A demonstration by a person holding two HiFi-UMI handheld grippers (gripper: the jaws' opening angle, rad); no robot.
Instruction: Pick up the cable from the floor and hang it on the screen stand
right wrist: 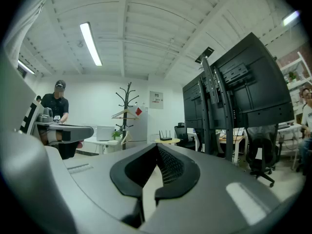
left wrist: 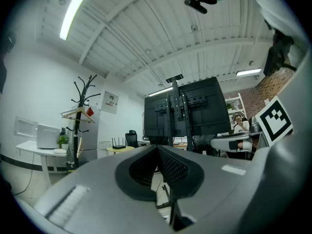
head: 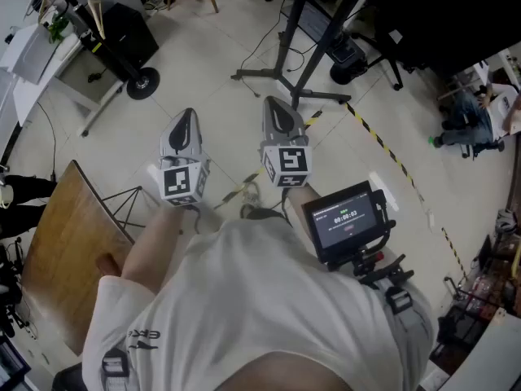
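Observation:
In the head view I hold both grippers level in front of me, above the pale tiled floor. The left gripper (head: 188,117) and the right gripper (head: 275,104) are both shut and hold nothing. The black screen stand (head: 298,49) rises just beyond them, its legs spread on the floor. A thin dark cable (head: 259,46) trails over the tiles beside the stand's base. In the left gripper view the shut left gripper (left wrist: 158,151) points at the stand with its dark screens (left wrist: 176,112). In the right gripper view the shut right gripper (right wrist: 157,151) has the stand (right wrist: 215,106) to its right.
Yellow-and-black tape (head: 381,143) crosses the floor on the right. A wooden chair (head: 57,243) stands at my left, and a black wheeled case (head: 124,32) farther back. A coat rack (left wrist: 81,112), an office chair (right wrist: 260,156) and a person at a desk (right wrist: 54,112) are in the room.

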